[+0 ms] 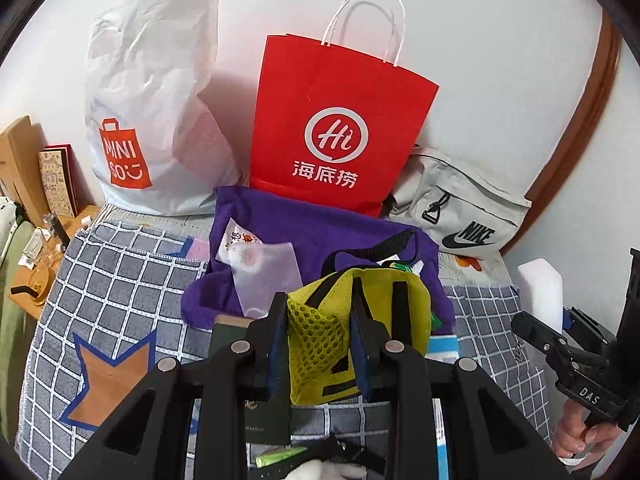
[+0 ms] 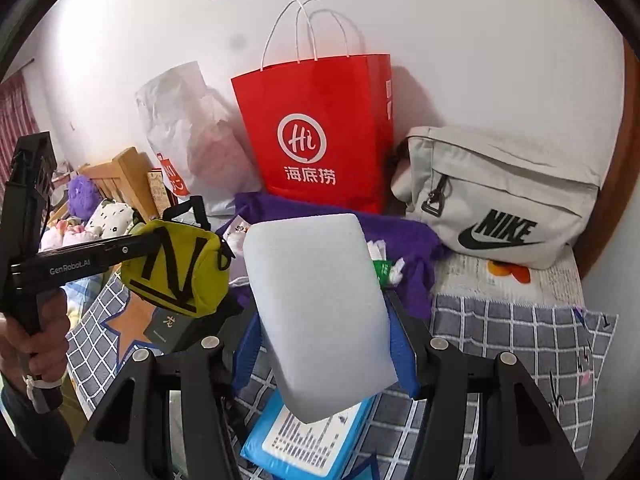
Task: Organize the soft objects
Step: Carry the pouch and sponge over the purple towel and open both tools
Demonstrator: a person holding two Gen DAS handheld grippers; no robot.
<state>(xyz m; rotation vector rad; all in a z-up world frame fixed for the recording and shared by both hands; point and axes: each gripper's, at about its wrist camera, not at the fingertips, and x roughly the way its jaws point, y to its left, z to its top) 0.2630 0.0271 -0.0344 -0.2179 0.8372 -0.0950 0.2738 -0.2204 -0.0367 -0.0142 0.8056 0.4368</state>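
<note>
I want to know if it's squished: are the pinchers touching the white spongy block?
Touching. The right wrist view shows the right gripper with its blue pads pressed on both sides of the white foam block.

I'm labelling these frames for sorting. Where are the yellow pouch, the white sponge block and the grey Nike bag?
yellow pouch [image 1: 320,344], left wrist view, its mesh panel.
white sponge block [image 2: 320,304], right wrist view, its broad front face.
grey Nike bag [image 2: 504,200], right wrist view, fabric above the logo.

Checked grey blanket [image 1: 120,280]; purple cloth [image 1: 304,232], red bag [image 1: 336,120], grey bag [image 2: 500,196] atop
</note>
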